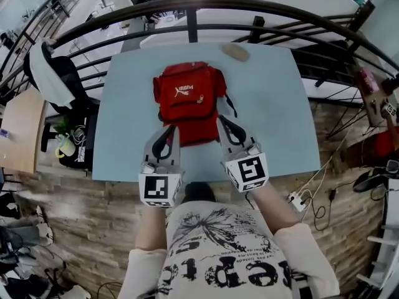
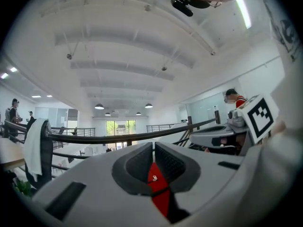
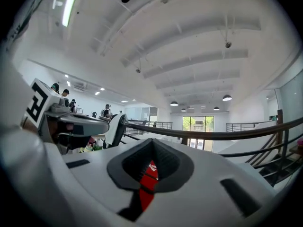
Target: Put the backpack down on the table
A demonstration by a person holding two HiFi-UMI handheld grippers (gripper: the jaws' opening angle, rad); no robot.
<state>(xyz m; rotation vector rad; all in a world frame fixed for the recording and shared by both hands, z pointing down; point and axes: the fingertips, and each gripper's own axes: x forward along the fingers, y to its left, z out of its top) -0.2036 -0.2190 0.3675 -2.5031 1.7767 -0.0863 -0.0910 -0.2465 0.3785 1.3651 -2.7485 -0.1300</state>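
A red backpack (image 1: 187, 98) with a white logo lies flat on the pale blue table (image 1: 124, 136), its black straps towards me. My left gripper (image 1: 169, 128) and right gripper (image 1: 223, 120) hover side by side over the backpack's near edge, both shut. In the left gripper view the jaws (image 2: 154, 145) meet at the tips. A strip of the red backpack (image 2: 158, 183) shows through the slit below them. The right gripper view is alike: closed jaws (image 3: 152, 143) with a sliver of the red backpack (image 3: 149, 176) under the pads. Neither gripper is pinching any strap or fabric.
A tan oval object (image 1: 237, 52) lies at the table's far edge. A dark curved railing (image 1: 249, 8) runs behind the table. A chair draped with white cloth (image 1: 53, 80) stands to the left. A power strip and cables (image 1: 298, 201) lie on the floor at right.
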